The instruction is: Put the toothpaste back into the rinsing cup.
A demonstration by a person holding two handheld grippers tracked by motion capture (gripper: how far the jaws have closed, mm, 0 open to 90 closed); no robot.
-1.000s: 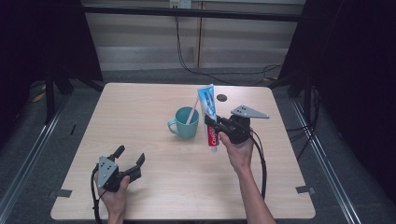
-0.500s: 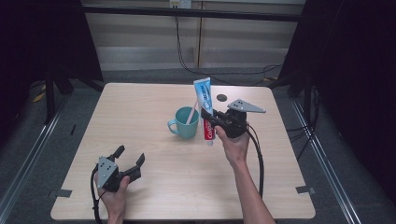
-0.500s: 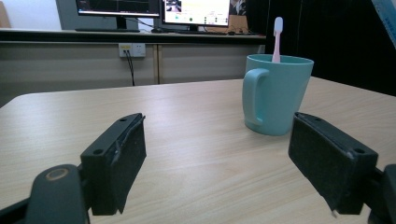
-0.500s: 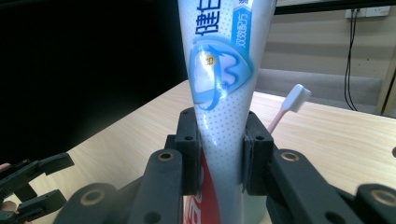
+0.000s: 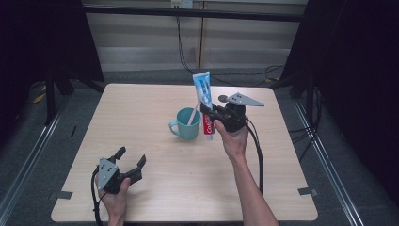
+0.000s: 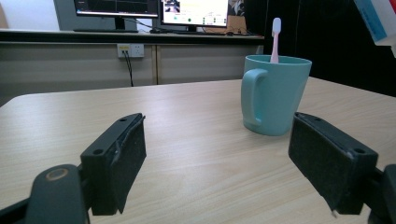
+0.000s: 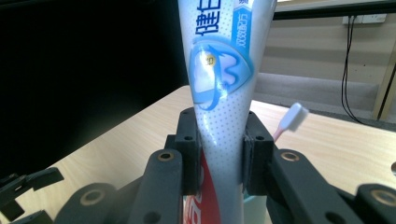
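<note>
- The toothpaste tube (image 5: 205, 103) is held upright at the centre of the high view, clamped by the right gripper (image 5: 210, 118) just right of the teal mug (image 5: 187, 124), cap end down and flat crimped end up.
- In the right gripper view the two black jaws are seen pressed on the tube's tapering middle (image 7: 219, 116); a slip downward is judged possible, since the soft, narrowing body gives the pads little to bite on.
- The mug could be knocked or tipped if the tube's lower end is swung against its rim, which lies very near.
- The pink toothbrush (image 6: 275, 39) is leaned inside the mug; it could be struck by the tube and levered out.
- Paste could be squeezed out if the grip is tightened, though whether the cap is fitted cannot be told.
- The left gripper (image 5: 128, 163) is rested at the lower left of the high view, jaws spread wide and nothing between them, well apart from the mug.
- The tube's bottom end is cut off by the jaws in the right gripper view, and its top is cropped by the frame edge.
- The small dark round thing (image 5: 221, 98) on the table (image 5: 155, 188) beyond the gripper is too small to identify.
</note>
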